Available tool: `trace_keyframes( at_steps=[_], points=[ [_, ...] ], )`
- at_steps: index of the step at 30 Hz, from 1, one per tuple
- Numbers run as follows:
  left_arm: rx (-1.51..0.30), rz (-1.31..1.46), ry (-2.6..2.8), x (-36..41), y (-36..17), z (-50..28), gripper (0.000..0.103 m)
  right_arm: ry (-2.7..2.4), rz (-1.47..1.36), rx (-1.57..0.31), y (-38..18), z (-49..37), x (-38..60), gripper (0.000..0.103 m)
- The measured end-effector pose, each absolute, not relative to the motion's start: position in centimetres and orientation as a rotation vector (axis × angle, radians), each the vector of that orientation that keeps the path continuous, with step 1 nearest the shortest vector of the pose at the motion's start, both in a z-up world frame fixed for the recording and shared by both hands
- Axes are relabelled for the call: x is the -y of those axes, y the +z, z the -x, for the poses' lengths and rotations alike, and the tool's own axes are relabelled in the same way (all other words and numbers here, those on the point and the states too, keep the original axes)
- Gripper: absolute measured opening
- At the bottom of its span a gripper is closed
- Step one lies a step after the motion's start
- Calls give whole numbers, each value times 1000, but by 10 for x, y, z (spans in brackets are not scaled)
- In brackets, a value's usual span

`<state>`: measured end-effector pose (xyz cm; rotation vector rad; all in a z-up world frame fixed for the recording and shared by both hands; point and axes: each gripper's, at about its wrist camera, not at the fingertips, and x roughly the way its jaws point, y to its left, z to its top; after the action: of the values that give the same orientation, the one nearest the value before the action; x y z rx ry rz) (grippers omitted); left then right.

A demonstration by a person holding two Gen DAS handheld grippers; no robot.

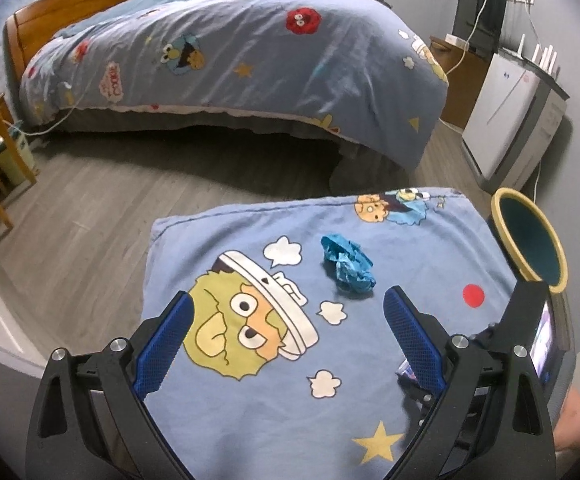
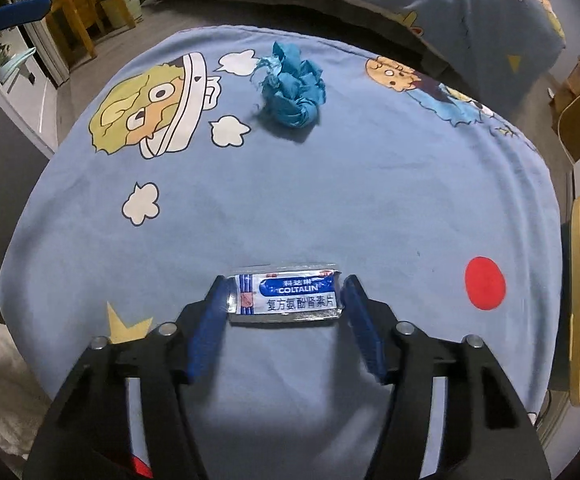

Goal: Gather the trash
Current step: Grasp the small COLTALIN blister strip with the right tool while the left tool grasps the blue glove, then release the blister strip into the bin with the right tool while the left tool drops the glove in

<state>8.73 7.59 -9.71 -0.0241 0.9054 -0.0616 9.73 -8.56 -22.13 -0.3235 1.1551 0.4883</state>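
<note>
Soft pillow (image 2: 329, 200): your right tool (image 2: 284, 300) brackets the wrapper (image 2: 286, 295) half-closed, could pinch fabric; left tool (image 1: 288, 320) wide, empty.

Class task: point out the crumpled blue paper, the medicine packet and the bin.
crumpled blue paper (image 1: 347, 264), left wrist view, its middle
medicine packet (image 2: 286, 294), right wrist view, printed label
bin (image 1: 501, 200), left wrist view, yellow rim

Soft, even indoor light is falling from above. Fisheye distortion is bending both views, with dark vignetting at the corners. A dim shadow is pooling under the bed (image 1: 210, 136). Far edges are blurring slightly.
</note>
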Motion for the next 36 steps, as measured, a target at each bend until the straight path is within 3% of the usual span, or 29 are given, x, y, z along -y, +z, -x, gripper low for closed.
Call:
trace_keyframes(
  at_steps=[13,20,25,26,27,30,36],
  points=[
    [-965,-16,-76,-33,-136,-142,95,273,277,-1132,-134,-149,189,58],
    [-974,-43,-90,-3,-167,-170,93,205,149,-1141,-147,-175,239,58],
    [-1015,-100,-114,12,-188,-181,74,203,133,-1138,-149,-185,253,58],
    [-1022,-117,-119,14,-191,-183,62,204,130,-1137,-150,-186,254,58],
    [-1031,-122,-123,15,-194,-184,44,203,131,-1136,-150,-187,255,58],
    [-1057,-132,-113,17,-199,-185,24,203,123,-1134,-150,-186,261,58],
    [-1014,-132,-160,40,-177,-184,22,167,77,-1117,-136,-187,288,58]
  ],
)
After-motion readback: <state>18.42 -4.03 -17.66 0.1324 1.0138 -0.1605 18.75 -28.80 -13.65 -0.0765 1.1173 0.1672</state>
